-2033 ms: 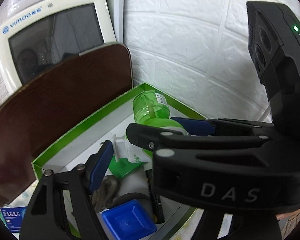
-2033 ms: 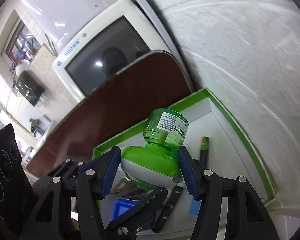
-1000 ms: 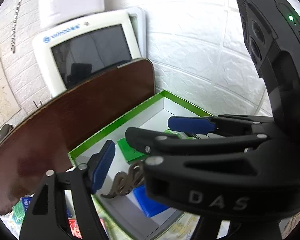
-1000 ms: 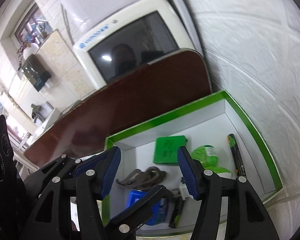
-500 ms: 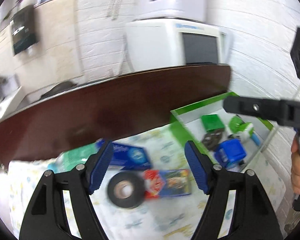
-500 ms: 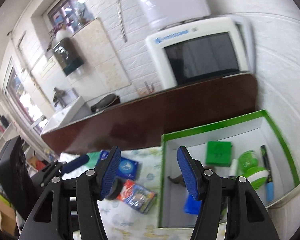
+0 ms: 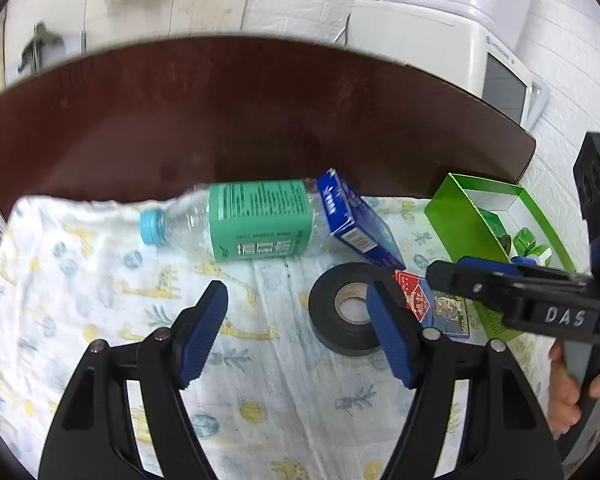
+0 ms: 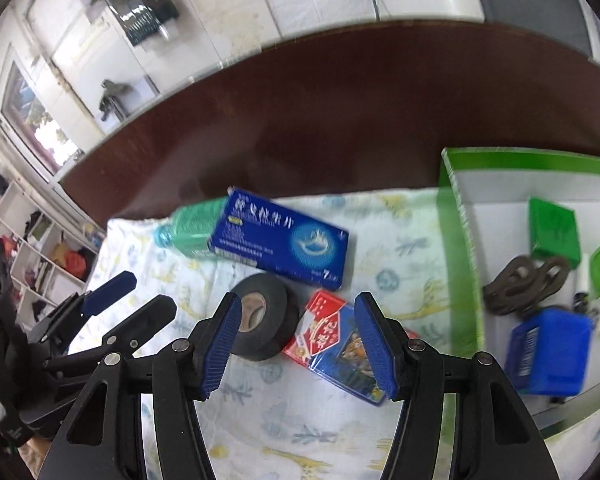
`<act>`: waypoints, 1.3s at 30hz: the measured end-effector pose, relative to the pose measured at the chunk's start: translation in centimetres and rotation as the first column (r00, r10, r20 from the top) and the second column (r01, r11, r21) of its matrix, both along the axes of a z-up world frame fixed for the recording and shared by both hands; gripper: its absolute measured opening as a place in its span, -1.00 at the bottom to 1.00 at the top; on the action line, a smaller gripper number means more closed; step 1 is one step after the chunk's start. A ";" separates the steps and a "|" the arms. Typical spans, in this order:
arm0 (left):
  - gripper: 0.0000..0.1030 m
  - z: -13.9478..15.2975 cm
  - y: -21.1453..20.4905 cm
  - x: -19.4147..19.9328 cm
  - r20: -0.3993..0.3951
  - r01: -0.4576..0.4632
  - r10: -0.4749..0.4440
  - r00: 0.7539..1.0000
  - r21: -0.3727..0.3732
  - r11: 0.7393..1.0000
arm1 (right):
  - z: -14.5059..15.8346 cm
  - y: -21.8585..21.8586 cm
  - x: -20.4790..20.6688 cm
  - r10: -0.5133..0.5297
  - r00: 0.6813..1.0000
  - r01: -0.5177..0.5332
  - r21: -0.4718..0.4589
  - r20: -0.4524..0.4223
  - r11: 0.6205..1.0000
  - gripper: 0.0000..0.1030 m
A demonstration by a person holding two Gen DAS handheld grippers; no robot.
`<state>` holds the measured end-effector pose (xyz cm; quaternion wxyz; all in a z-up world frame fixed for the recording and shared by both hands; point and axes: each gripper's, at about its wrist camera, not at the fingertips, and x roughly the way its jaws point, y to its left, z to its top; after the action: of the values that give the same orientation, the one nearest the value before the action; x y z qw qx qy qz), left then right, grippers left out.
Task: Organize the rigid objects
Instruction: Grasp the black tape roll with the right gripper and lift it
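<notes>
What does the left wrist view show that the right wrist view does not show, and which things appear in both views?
Only the left wrist view shows the plastic bottle whole, with its blue cap, and the person's hand on the right gripper.

Only the right wrist view shows the box's contents clearly: a green packet, a dark clip and a blue container.

Both show the black tape roll, the blue medicine box, the red card pack and the green box.
</notes>
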<state>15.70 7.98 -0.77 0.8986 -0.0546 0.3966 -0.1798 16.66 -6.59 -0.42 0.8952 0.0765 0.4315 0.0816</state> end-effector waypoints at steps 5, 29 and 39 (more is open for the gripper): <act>-0.12 -1.9 0.2 1.5 -0.070 0.036 -0.042 0.997 -0.083 0.996 | -2.0 1.2 1.3 -0.020 0.999 0.018 -0.039 -0.041 0.999 0.01; -0.30 -4.7 -2.3 2.8 -0.145 0.142 -0.156 0.977 -0.102 0.985 | -4.6 2.8 3.6 0.021 0.992 -0.020 0.005 -0.127 1.000 -0.39; -0.30 -1.6 -2.7 0.6 -0.064 0.134 -0.139 0.988 -0.065 0.989 | -2.7 3.3 2.2 0.044 0.997 -0.044 0.001 -0.067 0.999 -0.41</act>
<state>16.35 5.27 -2.36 0.8681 -0.0605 0.4241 -0.2508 18.82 -3.26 -3.08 0.8783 0.0691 0.4628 0.0986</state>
